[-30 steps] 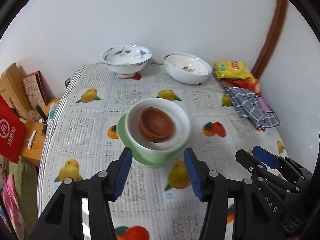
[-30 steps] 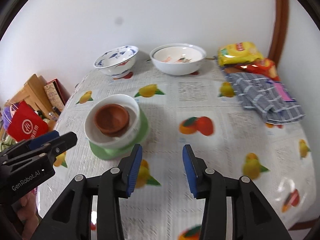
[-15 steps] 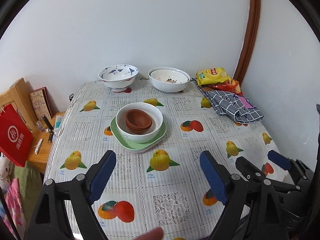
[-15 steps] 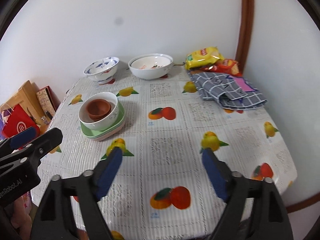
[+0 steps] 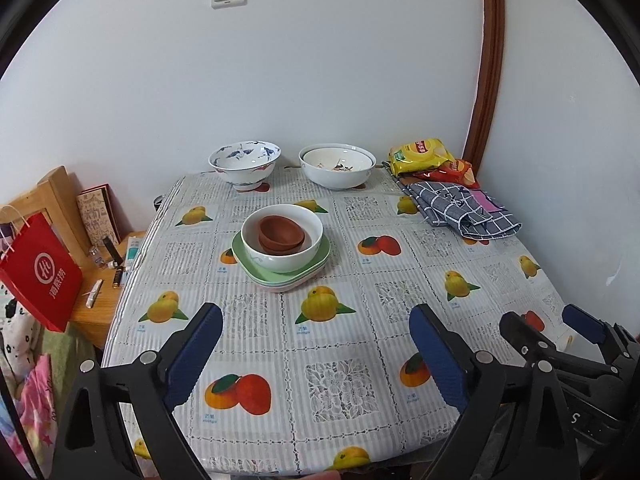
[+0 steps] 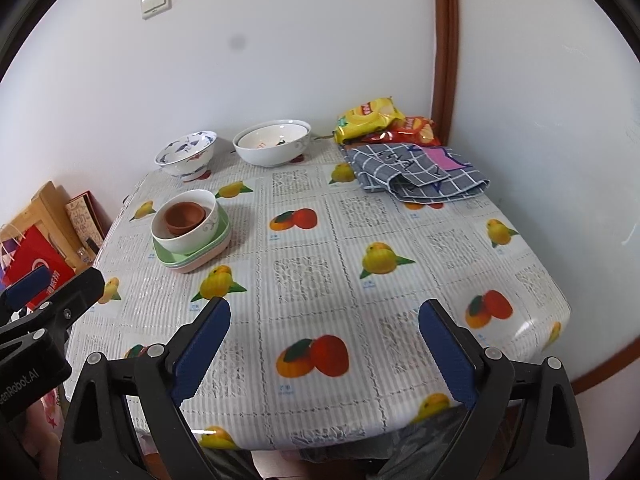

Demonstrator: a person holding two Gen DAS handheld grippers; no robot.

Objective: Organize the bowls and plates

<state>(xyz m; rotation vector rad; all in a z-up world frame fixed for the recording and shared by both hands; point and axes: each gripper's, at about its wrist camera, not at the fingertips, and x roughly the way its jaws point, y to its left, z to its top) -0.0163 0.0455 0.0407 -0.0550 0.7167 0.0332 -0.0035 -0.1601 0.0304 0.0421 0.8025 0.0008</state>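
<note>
Two brown bowls [image 5: 280,234] nest inside a white bowl [image 5: 282,258], which sits on stacked green plates [image 5: 316,270] at the table's middle; the stack also shows in the right wrist view [image 6: 188,236]. A blue-patterned bowl [image 5: 244,160] and a wide white bowl [image 5: 338,168] stand at the far edge by the wall. My left gripper [image 5: 316,356] is open and empty above the near edge, well back from the stack. My right gripper [image 6: 324,354] is open and empty, right of the left one.
Snack bags [image 5: 426,156] and a folded grey checked cloth [image 5: 464,208] lie at the table's far right. A red paper bag [image 5: 38,276] and a low wooden stand with small items [image 5: 96,296] are left of the table. Walls close in behind and right.
Both grippers have pulled back and up from the stack toward the near table edge, and their jaws have opened wider. The dishes have not moved.
</note>
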